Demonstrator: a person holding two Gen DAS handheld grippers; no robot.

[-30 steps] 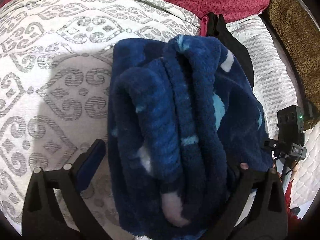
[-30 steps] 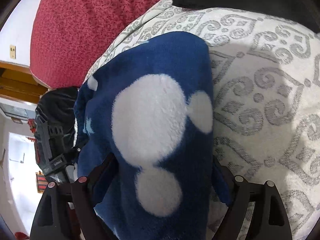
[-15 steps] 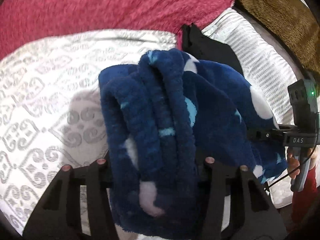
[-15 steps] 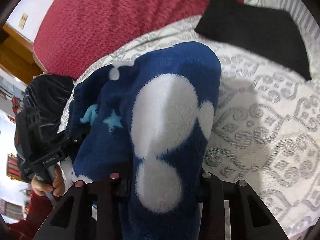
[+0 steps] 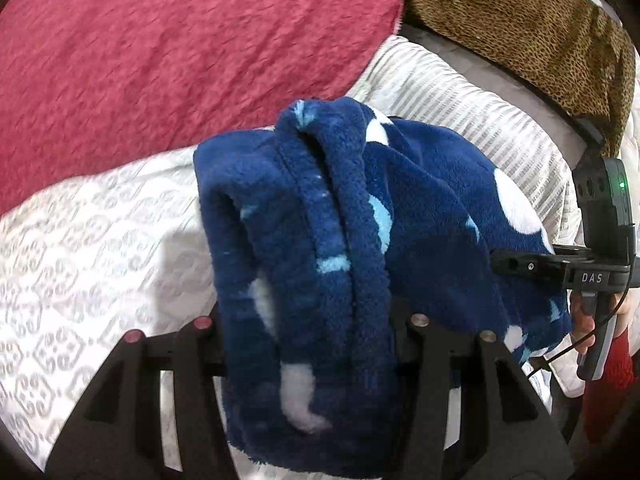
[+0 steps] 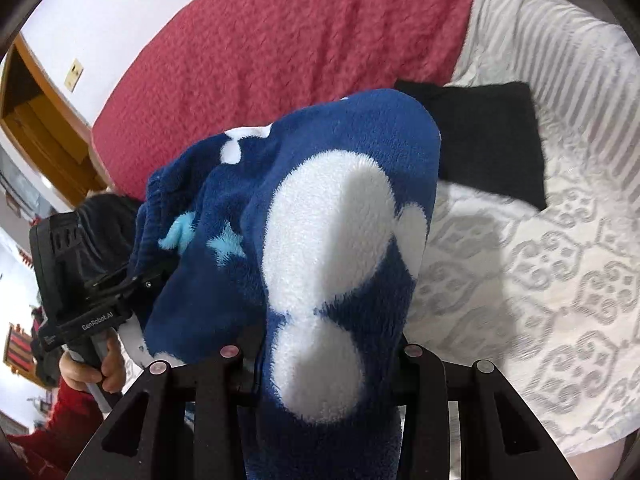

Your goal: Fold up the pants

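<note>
So, pants [image 5: 320, 248]: a folded blue fleece bundle, held up off the bed [image 5: 88, 248]
Left gripper [image 5: 308, 324]: clamped on one end
Right gripper [image 6: 320, 354]: clamped on the other end
Black cloth [image 6: 492, 140]: laid on the bed beyond

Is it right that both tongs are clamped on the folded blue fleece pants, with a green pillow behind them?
Not quite: the pillow is red, as the left wrist view shows. Both the left tongs and right tongs are clamped on the folded blue fleece pants.

"DAS" is printed in white on the black plastic right gripper [image 5: 520, 266]. "GenRobot.AI" is printed in white on the black plastic left gripper [image 6: 132, 280].
</note>
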